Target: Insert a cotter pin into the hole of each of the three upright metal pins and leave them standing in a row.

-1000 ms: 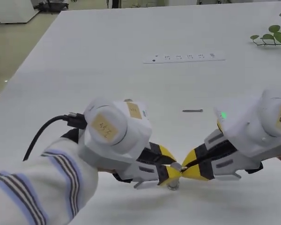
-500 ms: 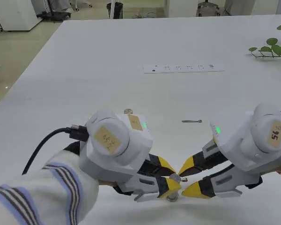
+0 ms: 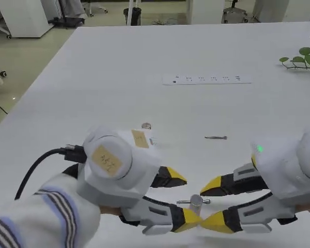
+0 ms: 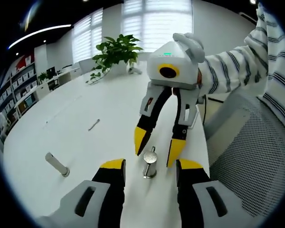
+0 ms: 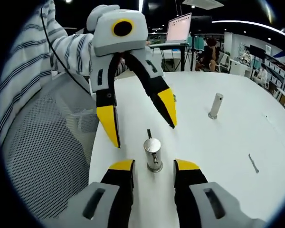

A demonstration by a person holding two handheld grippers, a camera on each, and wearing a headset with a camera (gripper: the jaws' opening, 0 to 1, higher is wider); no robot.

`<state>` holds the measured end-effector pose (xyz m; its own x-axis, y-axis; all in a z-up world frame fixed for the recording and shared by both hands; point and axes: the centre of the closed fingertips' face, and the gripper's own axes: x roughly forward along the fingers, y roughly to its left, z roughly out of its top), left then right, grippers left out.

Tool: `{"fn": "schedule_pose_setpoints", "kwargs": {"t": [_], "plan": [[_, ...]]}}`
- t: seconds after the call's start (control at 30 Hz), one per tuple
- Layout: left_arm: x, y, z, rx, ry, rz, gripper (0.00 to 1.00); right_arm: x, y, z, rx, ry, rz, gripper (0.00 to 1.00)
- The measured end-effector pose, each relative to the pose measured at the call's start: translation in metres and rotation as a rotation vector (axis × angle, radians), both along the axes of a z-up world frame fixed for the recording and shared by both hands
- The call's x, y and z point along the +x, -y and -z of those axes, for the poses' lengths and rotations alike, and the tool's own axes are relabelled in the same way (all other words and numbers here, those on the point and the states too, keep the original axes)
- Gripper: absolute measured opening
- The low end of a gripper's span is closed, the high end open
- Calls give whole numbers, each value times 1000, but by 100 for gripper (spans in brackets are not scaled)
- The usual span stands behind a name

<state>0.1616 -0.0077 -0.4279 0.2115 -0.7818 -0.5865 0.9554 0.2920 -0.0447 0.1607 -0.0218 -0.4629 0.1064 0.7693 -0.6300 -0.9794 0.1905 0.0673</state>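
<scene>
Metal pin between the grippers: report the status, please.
Left gripper and right gripper open, jaws flanking the metal pin. It stands upright, cotter pin through it. Second pin and loose cotter pin lie apart, not in the way.

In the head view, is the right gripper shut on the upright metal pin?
No, the jaws of the right gripper are spread wide, and the upright metal pin stands free by their yellow tips.

Head view high, downward; gripper views low, close, opposed, sharing metal pin (image 3: 196,202).
</scene>
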Motion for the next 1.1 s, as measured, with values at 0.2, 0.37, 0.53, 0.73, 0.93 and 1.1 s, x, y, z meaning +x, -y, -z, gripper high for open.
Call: {"fn": "schedule_pose_setpoints", "kwargs": {"t": [0.2, 0.37, 0.53, 0.73, 0.93, 1.1], "plan": [[-7, -15, -16, -77, -16, -78, 56, -3, -4, 1, 42, -20, 26, 32], [-9, -32, -29, -146, -15, -173, 75, -4, -10, 1, 83, -36, 53, 34], [-17, -53, -32, -165, -22, -236, 85, -5, -15, 4, 108, -54, 65, 37], [-25, -73, -29, -157, -31, -294, 97, -8, -17, 10, 112, -69, 73, 40], [-28, -87, -26, -159, -39, -359, 99, -9, -18, 15, 118, -79, 87, 41], [-29, -94, -24, -160, -45, -393, 99, -10, -19, 17, 126, -82, 93, 42]]}}
